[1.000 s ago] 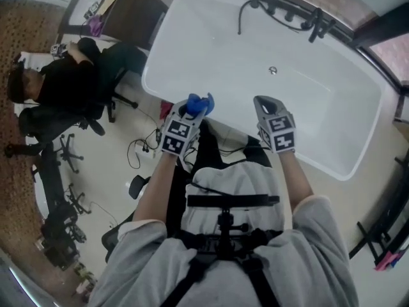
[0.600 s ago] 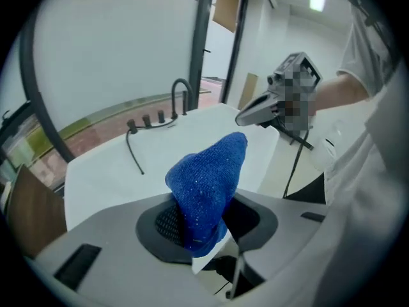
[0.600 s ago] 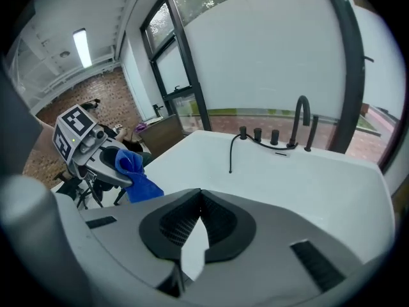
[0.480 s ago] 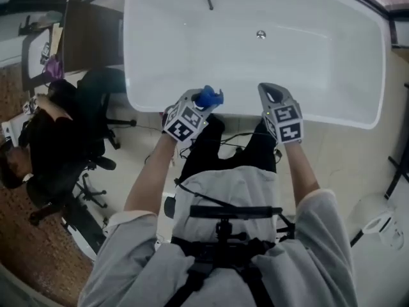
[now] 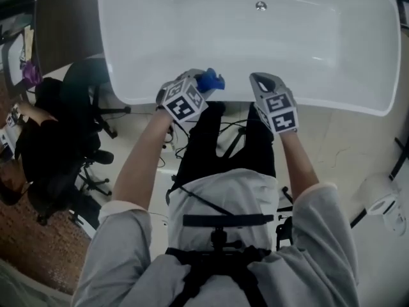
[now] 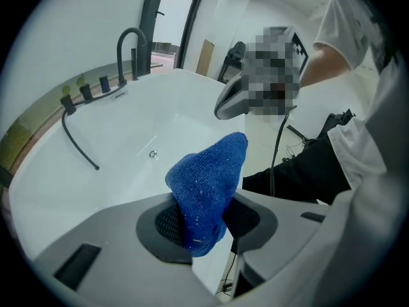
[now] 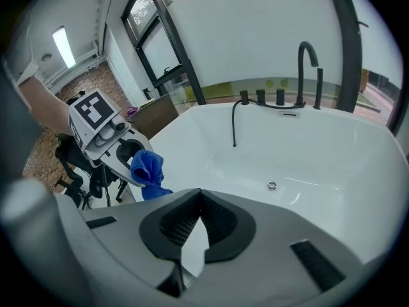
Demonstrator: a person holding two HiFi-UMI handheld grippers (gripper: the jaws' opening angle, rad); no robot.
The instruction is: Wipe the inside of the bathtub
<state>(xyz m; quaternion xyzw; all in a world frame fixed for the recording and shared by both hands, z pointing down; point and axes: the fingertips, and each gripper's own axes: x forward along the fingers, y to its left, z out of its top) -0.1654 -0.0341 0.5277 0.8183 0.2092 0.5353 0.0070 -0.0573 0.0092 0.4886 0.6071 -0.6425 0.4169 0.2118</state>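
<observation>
The bathtub point(image 5: 147, 43) is gleaming smooth, glossy white. The blue cloth point(image 6: 206, 178) is looking nubbly and matt, a knitted weave. The left gripper point(image 6: 204, 221) is showing matt grey plastic with black ribbed pads point(image 6: 169, 226); the tap point(image 7: 308, 66) is looking matt black

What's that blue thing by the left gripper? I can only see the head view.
Observer: A blue cloth. The left gripper has its tongs shut on it.
Operator: Is the other one holding something too?
Observer: No. The right gripper has its tongs together, with nothing between them.
Operator: Does the tub have a tap?
Observer: Yes, a tall black tap stands on the bathtub's far rim.
</observation>
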